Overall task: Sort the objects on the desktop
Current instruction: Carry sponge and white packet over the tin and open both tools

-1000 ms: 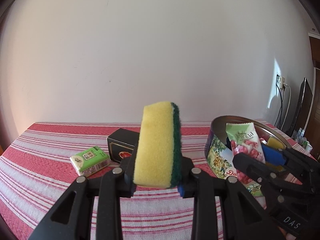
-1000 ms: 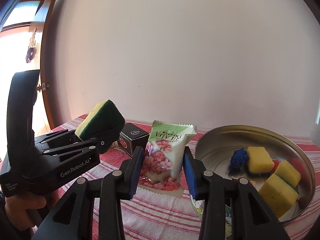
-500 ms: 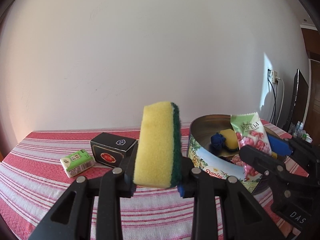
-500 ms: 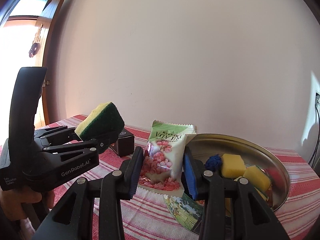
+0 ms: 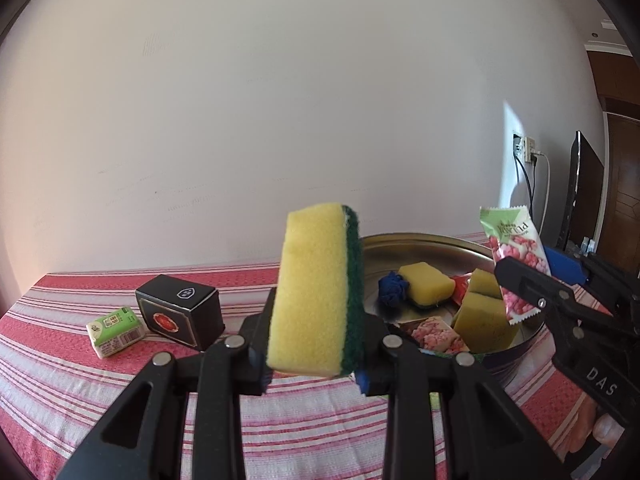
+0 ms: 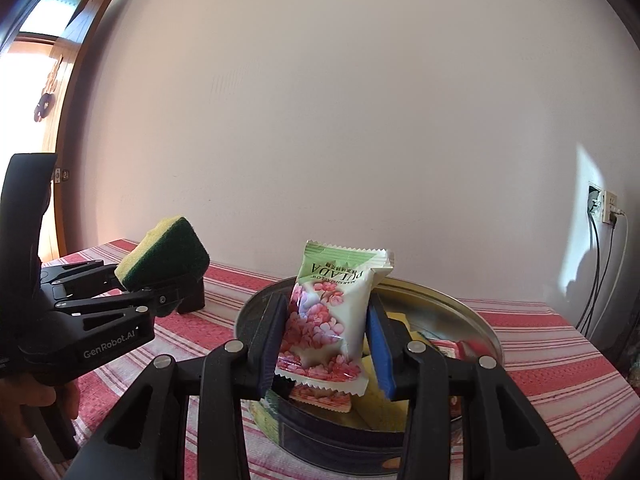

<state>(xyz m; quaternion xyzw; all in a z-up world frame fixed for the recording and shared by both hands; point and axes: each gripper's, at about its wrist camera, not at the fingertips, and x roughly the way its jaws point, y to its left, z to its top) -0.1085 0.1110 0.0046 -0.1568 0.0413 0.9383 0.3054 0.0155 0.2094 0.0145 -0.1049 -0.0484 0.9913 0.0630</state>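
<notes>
**A:** so where's everything at?

**B:** left gripper (image 5: 316, 360) has its jaws clamped on the yellow-green sponge (image 5: 316, 292), held up off the striped surface (image 5: 60, 380). Right gripper (image 6: 326, 344) is pinching the marshmallow packet (image 6: 332, 312) above the round tin (image 6: 476, 320).

**A:** and the rest?

**B:** black box (image 5: 180, 310) and green pack (image 5: 115, 330) sit side by side toward the far left edge.

You are in a home: a red-and-white striped tablecloth (image 5: 80, 364) covers the worktop, a wooden door (image 6: 60, 128) stands by a plain wall, and a dark flat screen (image 5: 582, 196) is near a wall socket (image 5: 528, 150).
</notes>
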